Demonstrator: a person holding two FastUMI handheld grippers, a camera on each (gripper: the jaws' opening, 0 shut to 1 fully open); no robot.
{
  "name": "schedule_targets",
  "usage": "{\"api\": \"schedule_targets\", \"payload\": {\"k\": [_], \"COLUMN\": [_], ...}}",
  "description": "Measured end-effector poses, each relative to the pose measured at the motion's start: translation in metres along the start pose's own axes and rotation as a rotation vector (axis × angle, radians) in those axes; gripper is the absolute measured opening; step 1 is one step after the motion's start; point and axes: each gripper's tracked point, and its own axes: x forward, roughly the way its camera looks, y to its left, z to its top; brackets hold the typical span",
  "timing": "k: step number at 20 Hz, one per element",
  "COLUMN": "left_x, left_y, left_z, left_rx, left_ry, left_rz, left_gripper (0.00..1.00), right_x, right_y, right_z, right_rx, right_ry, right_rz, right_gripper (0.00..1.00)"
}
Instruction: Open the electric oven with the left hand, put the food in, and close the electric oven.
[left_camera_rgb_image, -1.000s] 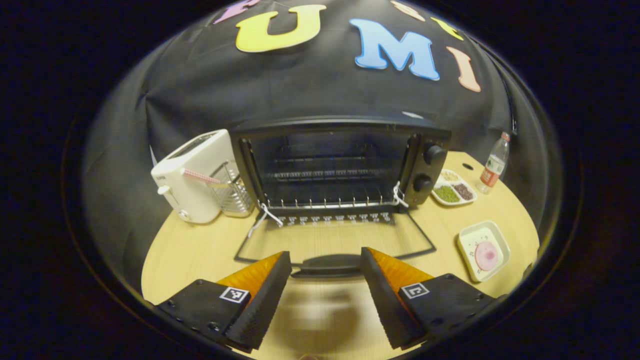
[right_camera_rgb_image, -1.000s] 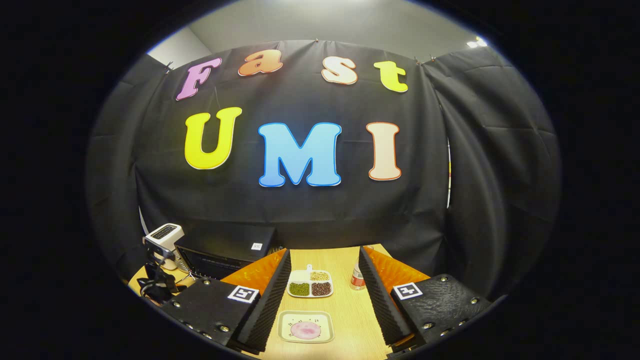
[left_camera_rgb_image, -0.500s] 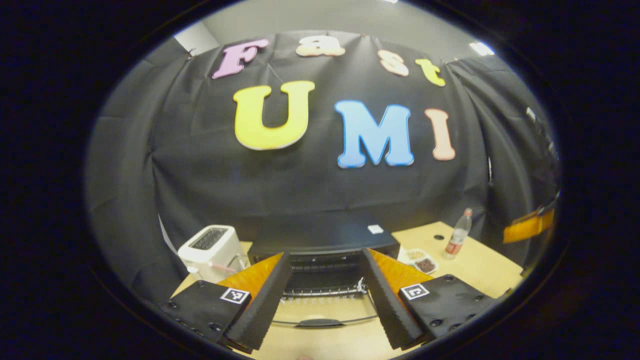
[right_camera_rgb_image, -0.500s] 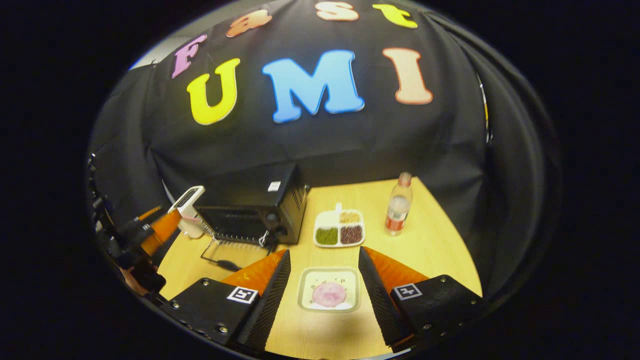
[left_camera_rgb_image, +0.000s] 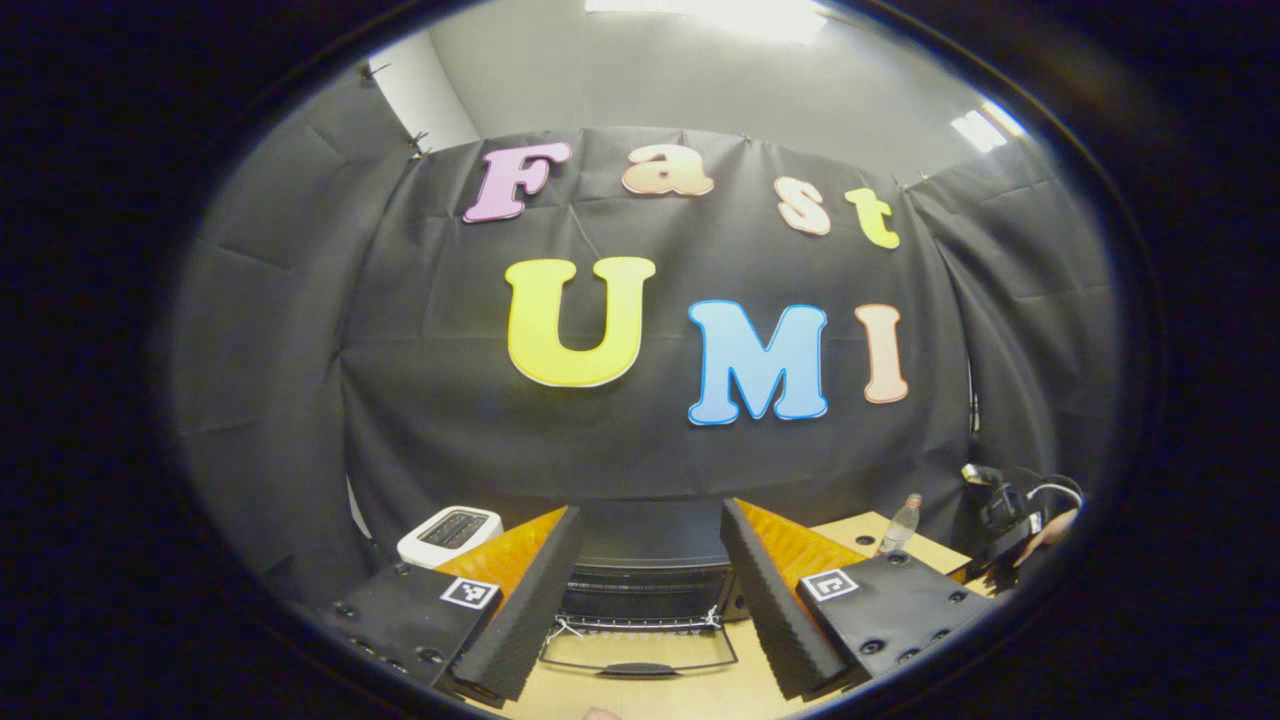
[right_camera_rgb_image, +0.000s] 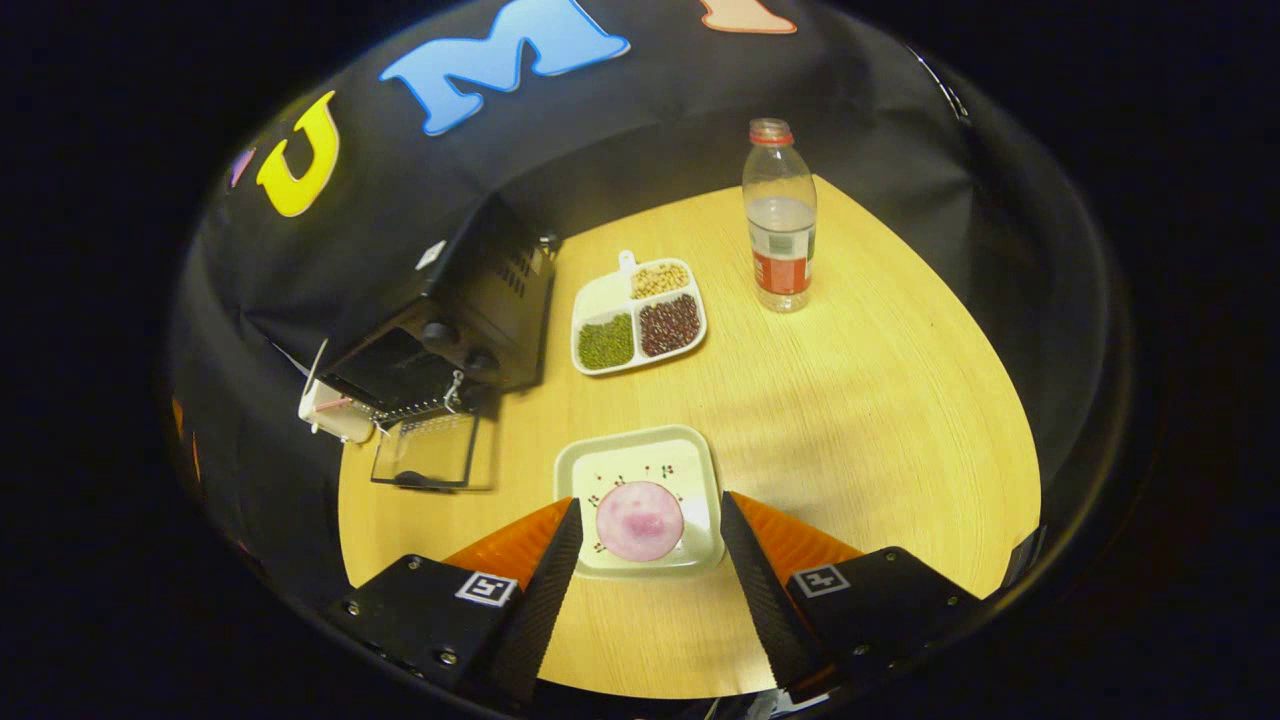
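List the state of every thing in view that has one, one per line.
Oven door: open, folded flat toward the table.
Left gripper: open, holding nothing.
Right gripper: open, fingers either side of the plate.
Food: on the plate, not gripped.
Bottle: upright, partly filled.

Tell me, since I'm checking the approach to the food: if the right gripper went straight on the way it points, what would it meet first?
Most likely the white tray holding the pink food, which sits between the open jaws of the right gripper; height above it is unclear.
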Motion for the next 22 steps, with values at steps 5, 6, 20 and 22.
{"api": "schedule_targets", "payload": {"k": [5, 6, 20, 22], "left_x": [-0.021, -0.026, -0.041, -0.041], "left_y": [0.021, 0.025, 0.046, 0.042], "left_z": [-0.003, -0.005, -0.021, -0.021], "left_rx": [0.008, 0.012, -0.004, -0.005], "left_ry": [0.013, 0.021, 0.081, 0.082], "left_rz": [0.037, 0.046, 0.095, 0.088], "left_gripper": [1.0, 1.0, 1.0, 1.0], "right_x": [0.044, 0.052, 0.093, 0.094], "right_y": [-0.037, -0.042, -0.049, -0.042], "right_z": [-0.001, -0.003, -0.022, -0.028], "right_rx": [-0.045, -0.059, -0.249, -0.192], "right_ry": [0.109, 0.136, 0.265, 0.286], "right_rz": [-0.091, -0.109, -0.2, -0.173], "right_gripper": [0.84, 0.85, 0.77, 0.31]}}
